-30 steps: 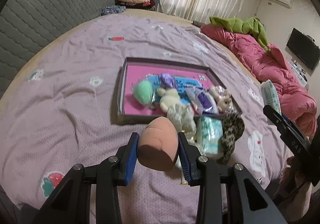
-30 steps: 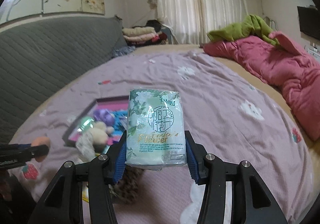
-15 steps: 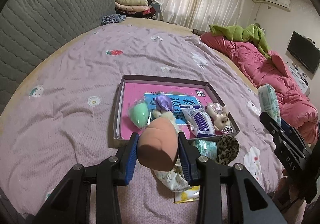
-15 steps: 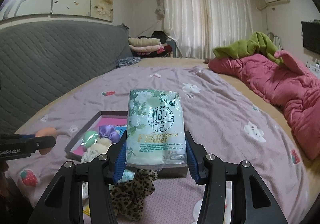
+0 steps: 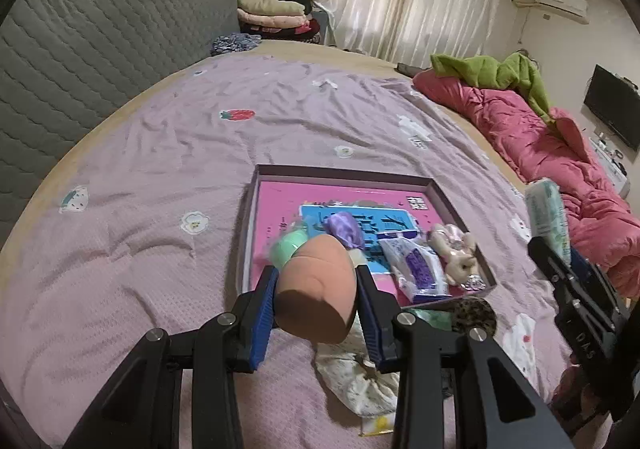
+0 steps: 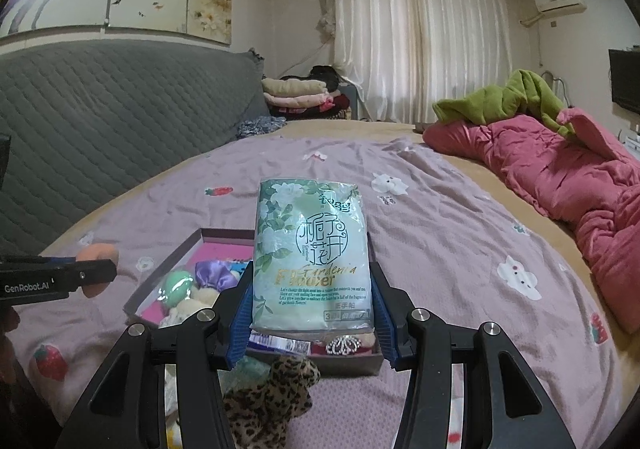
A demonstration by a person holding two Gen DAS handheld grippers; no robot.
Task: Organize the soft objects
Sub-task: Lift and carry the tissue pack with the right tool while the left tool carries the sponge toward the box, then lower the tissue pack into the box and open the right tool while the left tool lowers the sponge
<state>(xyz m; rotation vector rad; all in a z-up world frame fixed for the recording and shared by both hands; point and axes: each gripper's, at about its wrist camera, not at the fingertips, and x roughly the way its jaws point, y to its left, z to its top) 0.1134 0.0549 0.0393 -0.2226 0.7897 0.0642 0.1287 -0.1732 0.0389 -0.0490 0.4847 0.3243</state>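
Note:
My left gripper (image 5: pixel 316 289) is shut on a peach egg-shaped sponge (image 5: pixel 316 289), held above the bed just in front of the pink tray (image 5: pixel 344 173). In the tray lie a green sponge (image 5: pixel 286 249), a purple satin pouch (image 5: pixel 345 229), a white and purple packet (image 5: pixel 416 273) and a small plush toy (image 5: pixel 454 253). My right gripper (image 6: pixel 312 297) is shut on a pale green tissue pack (image 6: pixel 312 253), upright between the blue pads above the tray's near corner. That gripper and pack show at the right edge of the left wrist view, the tissue pack (image 5: pixel 548 217) on top.
A leopard-print soft toy (image 6: pixel 268 397) and a floral cloth (image 5: pixel 356 381) lie on the lilac bedspread (image 5: pixel 160 169) in front of the tray. A pink quilt (image 6: pixel 560 177) with a green blanket (image 6: pixel 500 97) is bunched at the right. The grey headboard (image 6: pixel 100 117) runs along the left.
Both grippers have lifted and drawn back a little with their loads, so the tray sits farther ahead and lower in the views. Both grips are unchanged.

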